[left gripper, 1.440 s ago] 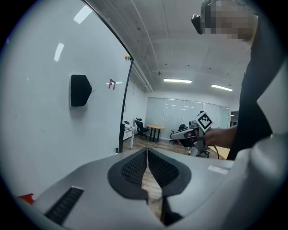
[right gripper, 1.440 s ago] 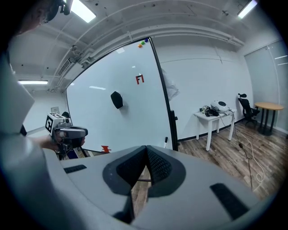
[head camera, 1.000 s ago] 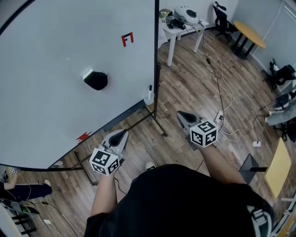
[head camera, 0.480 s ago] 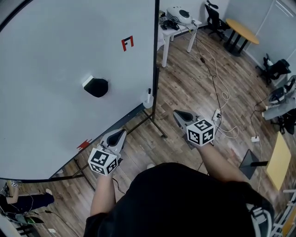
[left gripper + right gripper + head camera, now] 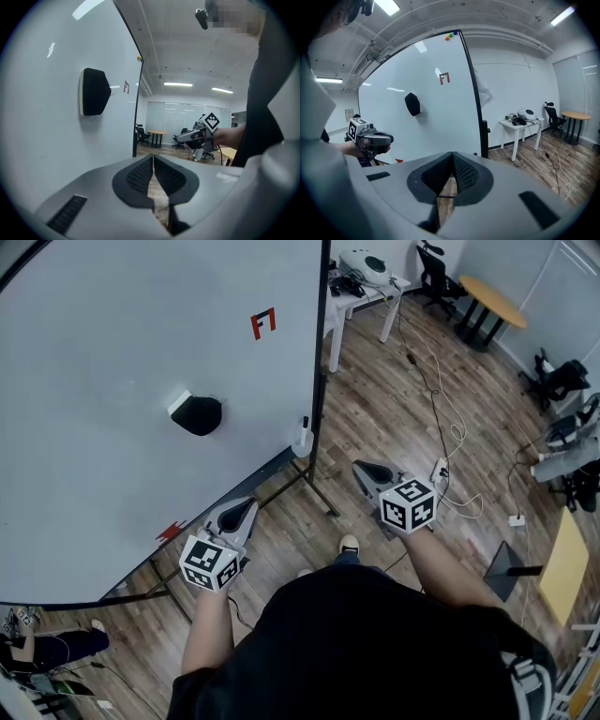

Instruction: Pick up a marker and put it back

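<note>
- We hold the left gripper (image 5: 241, 509) in the lower left-centre of the head view, jaws clenched pad to pad and grasping nothing (only floorboards show through the slit behind the tips)
- The right gripper (image 5: 366, 469) sits just right of centre, likewise clenched and empty
- Both point toward the top of the frame, over the wooden floor (image 5: 394, 418), and neither touches the board
- The whiteboard (image 5: 112, 334) fills the upper left of the frame; a black eraser (image 5: 197, 414) clings to it left of centre, with a small red mark (image 5: 263, 322) above and to the right of it
- The marker (image 5: 305, 422) seems to us to be the slim dark-tipped stick standing in a small white cup (image 5: 301, 442) at the board's right edge, near mid-height of the frame; it is too small to be sure
- That cup lies above and between the two grippers, well apart from both
- A small red piece (image 5: 171, 532) sits at the board's lower edge, up and left of the left gripper
- In the upper right we see a white table (image 5: 367, 296) carrying gear, a round wooden table (image 5: 506, 304) beyond it, and cables trailing across the floor
</note>
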`<state>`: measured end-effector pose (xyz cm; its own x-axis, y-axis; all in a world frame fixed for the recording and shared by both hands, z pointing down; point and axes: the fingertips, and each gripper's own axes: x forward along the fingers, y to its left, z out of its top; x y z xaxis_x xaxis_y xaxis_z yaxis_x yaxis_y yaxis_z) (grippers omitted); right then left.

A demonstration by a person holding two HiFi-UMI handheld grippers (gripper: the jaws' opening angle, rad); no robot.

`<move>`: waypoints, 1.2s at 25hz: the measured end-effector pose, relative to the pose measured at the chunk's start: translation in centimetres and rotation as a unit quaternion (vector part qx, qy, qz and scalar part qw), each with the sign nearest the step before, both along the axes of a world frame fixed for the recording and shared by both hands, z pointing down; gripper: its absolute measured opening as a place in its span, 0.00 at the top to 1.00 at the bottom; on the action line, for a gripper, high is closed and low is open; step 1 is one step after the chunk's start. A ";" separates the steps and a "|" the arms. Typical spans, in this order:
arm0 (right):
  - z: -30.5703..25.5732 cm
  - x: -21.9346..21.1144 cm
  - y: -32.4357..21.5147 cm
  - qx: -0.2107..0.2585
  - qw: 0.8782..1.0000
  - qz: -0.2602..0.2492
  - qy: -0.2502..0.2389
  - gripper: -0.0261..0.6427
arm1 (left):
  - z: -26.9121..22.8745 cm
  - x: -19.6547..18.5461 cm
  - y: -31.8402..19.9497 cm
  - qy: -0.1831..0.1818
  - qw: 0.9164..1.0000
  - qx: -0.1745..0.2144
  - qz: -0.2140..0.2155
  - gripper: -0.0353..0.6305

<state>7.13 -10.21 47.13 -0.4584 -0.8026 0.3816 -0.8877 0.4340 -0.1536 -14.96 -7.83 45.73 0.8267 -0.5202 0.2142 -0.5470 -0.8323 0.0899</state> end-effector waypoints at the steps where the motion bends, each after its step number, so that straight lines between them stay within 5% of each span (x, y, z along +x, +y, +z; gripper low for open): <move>1: 0.1 0.0 -0.3 -0.001 1.000 -0.001 0.000 0.97 | 0.0 -0.1 -0.3 0.000 1.000 0.001 -0.002 0.92; 30: 2.3 3.2 -14.2 -0.022 0.997 -0.078 -0.015 0.97 | 0.9 4.1 -10.1 -0.014 0.997 -0.017 -0.080 0.92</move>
